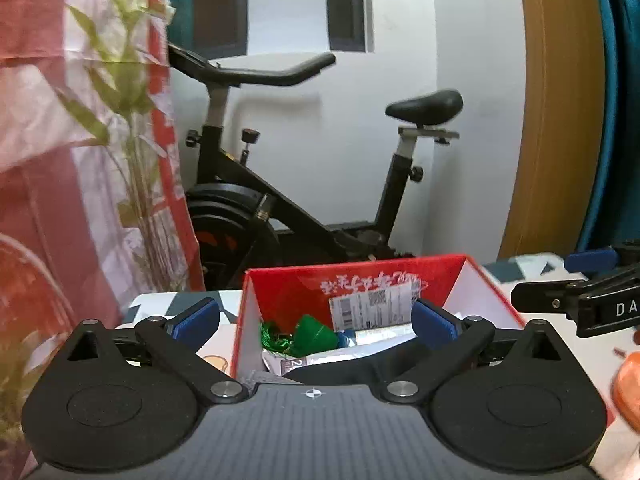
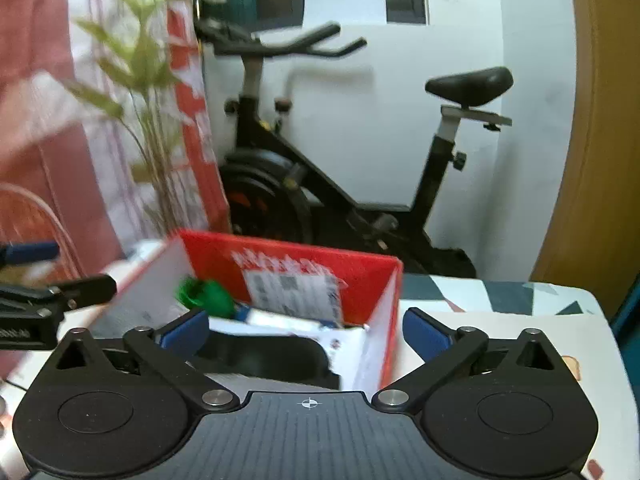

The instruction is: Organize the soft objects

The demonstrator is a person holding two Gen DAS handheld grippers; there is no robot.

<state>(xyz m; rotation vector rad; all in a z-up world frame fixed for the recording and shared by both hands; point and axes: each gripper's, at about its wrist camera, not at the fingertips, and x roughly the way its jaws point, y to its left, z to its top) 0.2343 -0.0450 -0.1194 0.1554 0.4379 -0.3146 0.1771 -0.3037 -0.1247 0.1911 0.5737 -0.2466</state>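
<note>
A red cardboard box (image 1: pixel 360 280) with white inner walls stands open on the patterned table. Inside lie a green foil wrapper (image 1: pixel 312 334), white printed packets (image 1: pixel 372 312) and a black soft item (image 1: pixel 360 368) at the near side. My left gripper (image 1: pixel 314 308) hovers just above the box's near rim, open and holding nothing. My right gripper (image 2: pixel 305 316) is open and holds nothing over the same box (image 2: pixel 300 256), with the black soft item (image 2: pixel 272 356) below it. One of its blue pads (image 1: pixel 592 258) shows at the right edge of the left wrist view.
A black exercise bike (image 1: pixel 304 184) stands behind the table against a white wall. A leafy plant (image 1: pixel 132 128) and a red-and-white curtain (image 1: pixel 40 120) are on the left. An orange object (image 1: pixel 628 384) lies on the tablecloth (image 2: pixel 500 296) right of the box.
</note>
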